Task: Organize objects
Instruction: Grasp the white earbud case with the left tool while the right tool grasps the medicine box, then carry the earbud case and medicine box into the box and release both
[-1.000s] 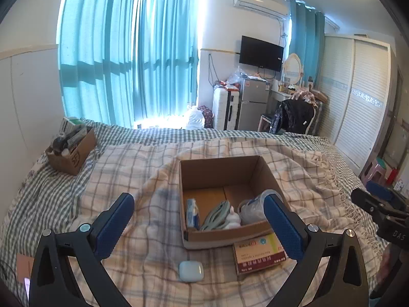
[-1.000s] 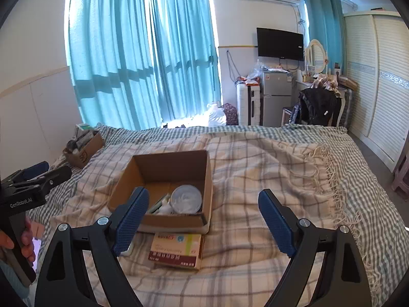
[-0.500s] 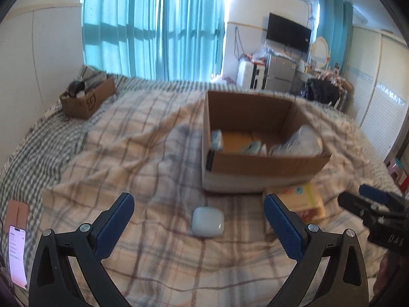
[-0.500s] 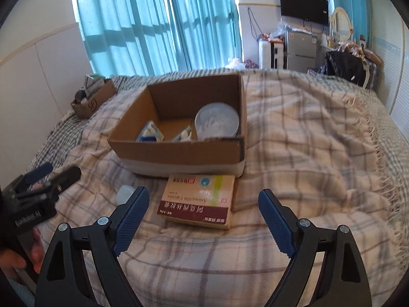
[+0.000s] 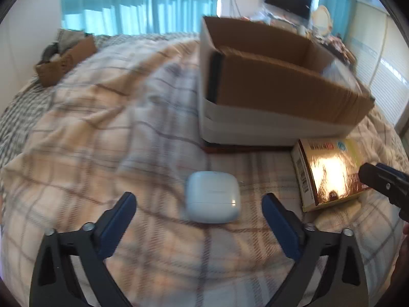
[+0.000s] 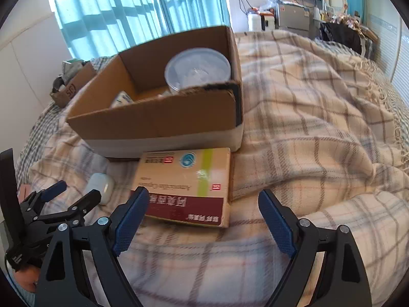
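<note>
A pale blue earbud case (image 5: 212,199) lies on the plaid blanket, just ahead of my open, empty left gripper (image 5: 199,213); it also shows in the right wrist view (image 6: 101,184). A medicine box (image 6: 185,183) with red and green print lies flat in front of an open cardboard box (image 6: 163,117), just ahead of my open, empty right gripper (image 6: 203,211). The medicine box (image 5: 329,172) glares in the left wrist view. The cardboard box (image 5: 276,94) holds a clear lidded container (image 6: 198,69) and small items.
A small cardboard box (image 5: 65,62) of clutter sits at the bed's far left by the wall. The left gripper (image 6: 65,199) shows at the lower left of the right wrist view. Furniture and a wardrobe stand beyond the bed at the right.
Both grippers have moved down and forward towards the bed. The earbud case and the medicine box are now much closer to the fingers. Both stay open.
</note>
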Tool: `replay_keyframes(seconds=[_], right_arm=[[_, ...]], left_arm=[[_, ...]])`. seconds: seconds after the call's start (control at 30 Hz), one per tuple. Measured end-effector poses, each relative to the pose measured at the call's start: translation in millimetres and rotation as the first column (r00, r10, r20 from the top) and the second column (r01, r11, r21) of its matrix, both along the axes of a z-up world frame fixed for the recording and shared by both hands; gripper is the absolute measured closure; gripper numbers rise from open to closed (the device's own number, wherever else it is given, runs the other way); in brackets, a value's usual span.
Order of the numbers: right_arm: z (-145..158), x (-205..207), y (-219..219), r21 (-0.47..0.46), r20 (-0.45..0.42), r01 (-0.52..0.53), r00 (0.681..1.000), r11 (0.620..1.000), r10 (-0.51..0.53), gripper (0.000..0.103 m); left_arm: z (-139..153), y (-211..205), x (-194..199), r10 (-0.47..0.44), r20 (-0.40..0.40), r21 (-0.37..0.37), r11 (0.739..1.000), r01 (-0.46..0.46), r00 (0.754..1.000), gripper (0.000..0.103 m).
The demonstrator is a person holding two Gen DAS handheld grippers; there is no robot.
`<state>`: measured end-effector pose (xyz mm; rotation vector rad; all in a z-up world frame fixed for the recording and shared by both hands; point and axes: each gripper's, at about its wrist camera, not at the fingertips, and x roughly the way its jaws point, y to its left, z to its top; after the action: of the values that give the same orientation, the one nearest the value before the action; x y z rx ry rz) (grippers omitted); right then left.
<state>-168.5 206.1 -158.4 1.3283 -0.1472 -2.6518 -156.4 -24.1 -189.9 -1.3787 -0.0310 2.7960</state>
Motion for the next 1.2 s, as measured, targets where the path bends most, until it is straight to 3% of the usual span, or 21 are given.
replay_keyframes(seconds=[0.07,0.17,0.3,0.47,0.53,0.63,0.67,0.83,0.97,1.07,1.2], right_arm=[[-6,-5,1,0.004,0.016,0.001,1.0,1.0,-0.001,0.016],[-15,-12,2,-0.009,0.047,-0.001,0.999,1.0,0.001,0.016],[-23,-17,-1,-0.012,0.069,-0.018,0.997,1.0,0.019,0.016],[-37,-29,-3,-0.084,0.11,-0.067,0.991,0.994,0.076,0.014],[-40,-29,-5,-0.099,0.12,-0.089,0.988,0.991,0.101,0.014],[-40,-27,-12,-0.088,0.126,-0.116,0.984,0.989,0.127,0.015],[-39,-25,-16,-0.073,0.123,-0.127,0.983,0.989,0.135,0.016],[-21,-4,-26,0.008,0.036,-0.09,0.995,0.996,0.089,0.042],[7,21,-40,0.066,-0.066,-0.133,0.988,0.989,0.137,0.061],[20,33,-68,0.11,-0.114,-0.198,0.971,0.974,0.21,0.07],[16,36,-98,0.109,-0.105,-0.272,0.953,0.956,0.283,0.073]], left_arm=[[-10,6,-8,-0.037,0.047,0.007,0.999,0.037,0.998,0.031],[-20,11,-13,-0.051,0.073,-0.012,0.999,0.052,0.996,0.032],[-26,9,-16,-0.052,0.079,0.019,0.999,0.05,0.996,0.03],[-30,12,-17,-0.057,0.102,0.016,0.998,0.056,0.993,0.031],[-27,11,-12,-0.061,0.095,0.024,0.998,0.059,0.994,0.036],[-20,9,-5,-0.064,0.102,0.025,0.998,0.062,0.993,0.052],[-17,7,-3,-0.064,0.105,0.033,0.998,0.061,0.992,0.052],[2,-5,19,-0.055,0.07,0.067,0.997,0.05,0.996,0.052],[17,-25,44,-0.03,0.017,0.071,0.997,0.029,0.999,0.052],[16,-49,50,0.022,0.01,0.072,0.997,-0.022,1.0,0.052],[2,-78,46,0.095,0.056,0.096,0.99,-0.1,0.994,0.052]])
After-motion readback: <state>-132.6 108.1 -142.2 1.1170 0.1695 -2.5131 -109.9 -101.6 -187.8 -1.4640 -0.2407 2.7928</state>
